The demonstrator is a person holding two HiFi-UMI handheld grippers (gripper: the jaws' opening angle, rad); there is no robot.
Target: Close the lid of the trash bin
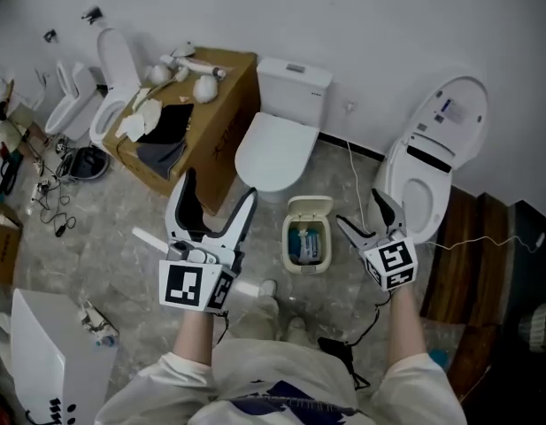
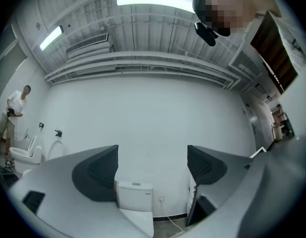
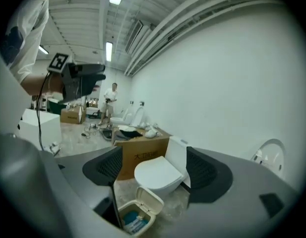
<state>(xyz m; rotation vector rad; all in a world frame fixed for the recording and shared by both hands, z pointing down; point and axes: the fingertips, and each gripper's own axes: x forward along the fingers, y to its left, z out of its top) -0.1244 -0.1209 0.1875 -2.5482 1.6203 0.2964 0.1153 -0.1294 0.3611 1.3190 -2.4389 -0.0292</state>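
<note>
A small cream trash bin (image 1: 306, 244) stands on the floor in front of a white toilet (image 1: 274, 149). Its lid (image 1: 310, 207) is tipped up and back, and blue and white rubbish shows inside. My right gripper (image 1: 361, 211) hovers just right of the bin, open, with nothing between its jaws. In the right gripper view the bin (image 3: 135, 219) and its raised lid (image 3: 151, 200) sit low between the pads of that gripper (image 3: 150, 170). My left gripper (image 1: 221, 189) is left of the bin, open and empty. The left gripper view has the gripper (image 2: 153, 167) facing the wall and the toilet tank (image 2: 135, 195).
A cardboard box (image 1: 211, 140) with white parts on top stands left of the toilet. Another toilet with its seat raised (image 1: 436, 149) and dark wooden boards (image 1: 467, 255) are at the right. A white box (image 1: 51, 352) and cables (image 1: 51, 206) lie at the left. A person (image 3: 111, 100) stands far off.
</note>
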